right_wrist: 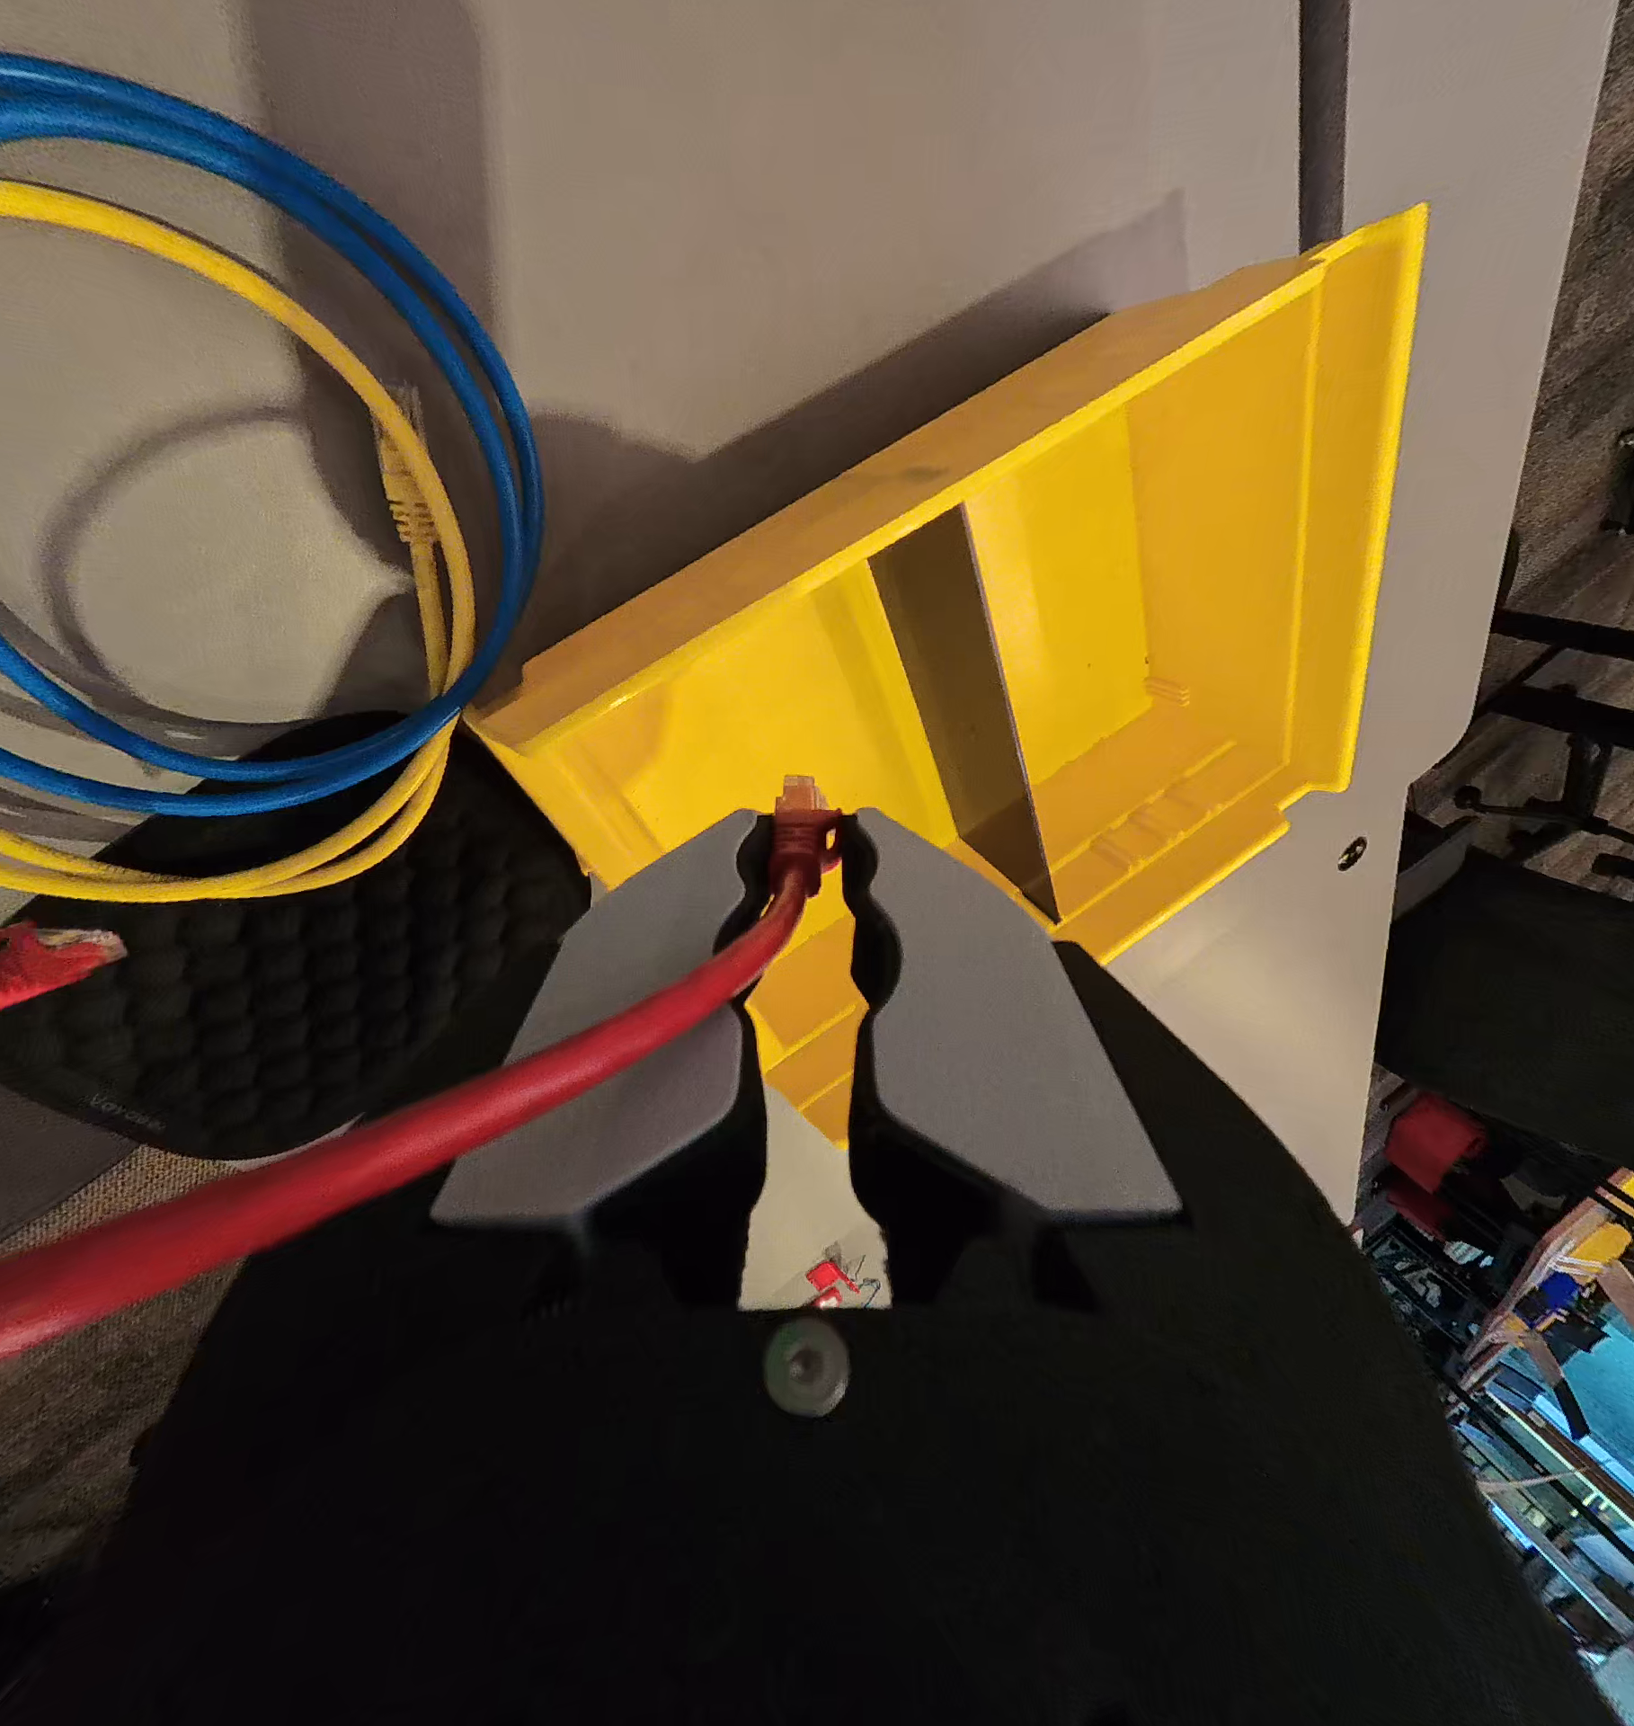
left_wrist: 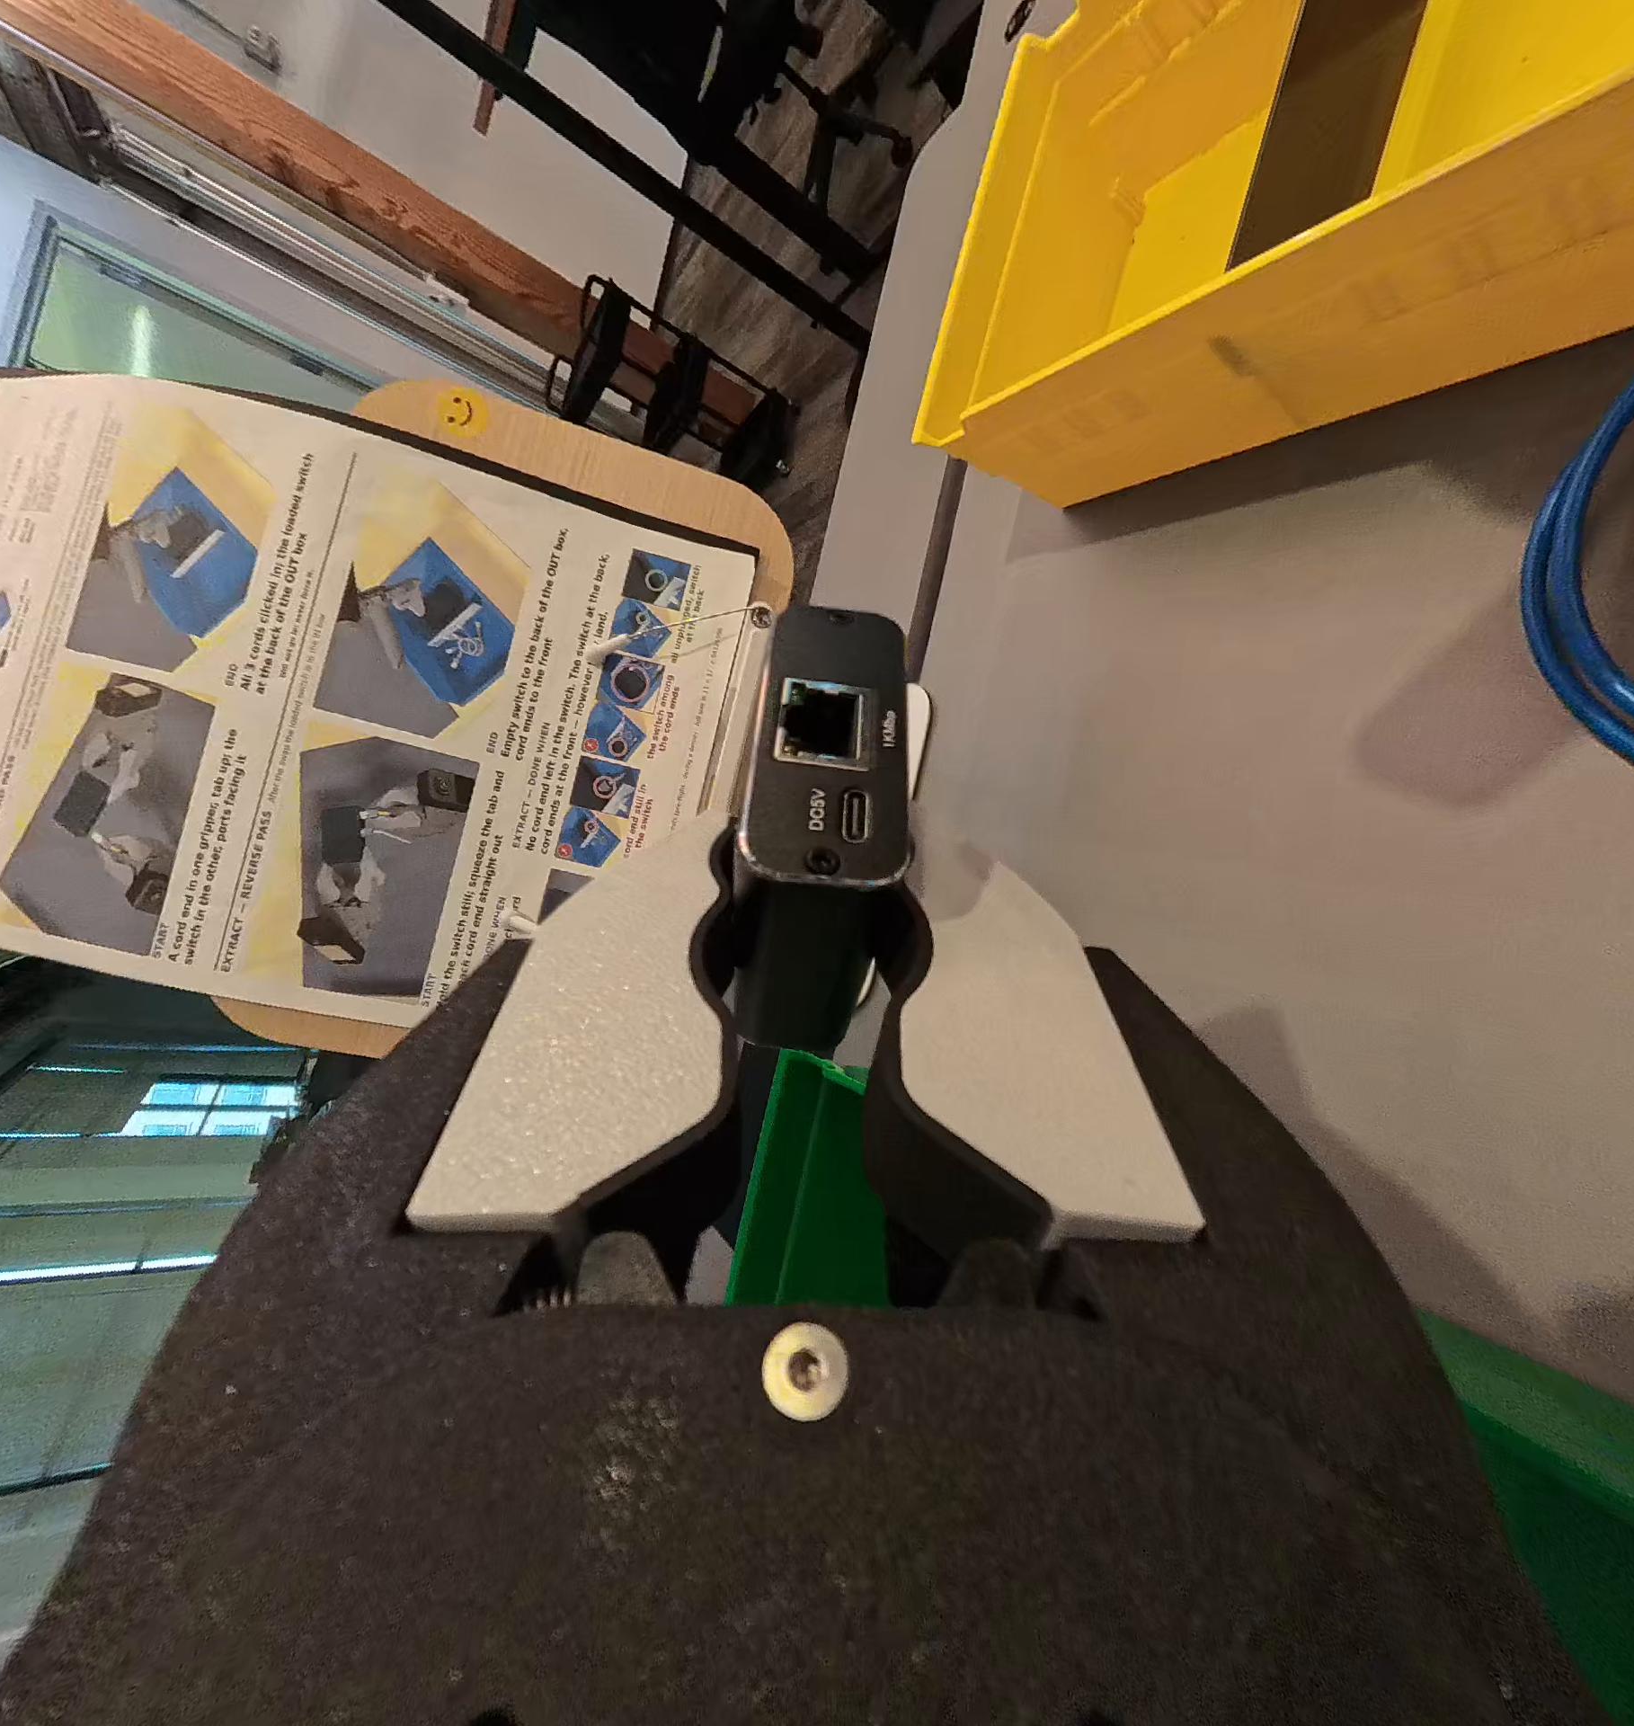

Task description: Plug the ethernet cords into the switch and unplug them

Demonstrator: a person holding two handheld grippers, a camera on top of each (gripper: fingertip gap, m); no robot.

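In the left wrist view my left gripper (left_wrist: pixel 813 897) is shut on the black switch (left_wrist: pixel 823 747). The switch's end face points away from me, with one empty ethernet port (left_wrist: pixel 821 725) and a small oval port below it. In the right wrist view my right gripper (right_wrist: pixel 799 831) is shut on the red ethernet cord's plug (right_wrist: pixel 799 822). The clear tip of the plug sticks out past the fingertips, and the red cord (right_wrist: pixel 421 1130) trails off to the lower left. The cord's other red plug (right_wrist: pixel 38 953) lies on a black mat at the left.
A yellow bin (right_wrist: pixel 1121 598) with a grey divider (right_wrist: pixel 963 710) lies ahead of the right gripper and also shows in the left wrist view (left_wrist: pixel 1261 280). Coiled blue (right_wrist: pixel 346 233) and yellow (right_wrist: pixel 234 280) cords lie on the table. A black mat (right_wrist: pixel 281 934), an instruction sheet (left_wrist: pixel 328 691) and a green bin (left_wrist: pixel 795 1167) are nearby. Some 25 cm of space lies between my two pairs of fingers.
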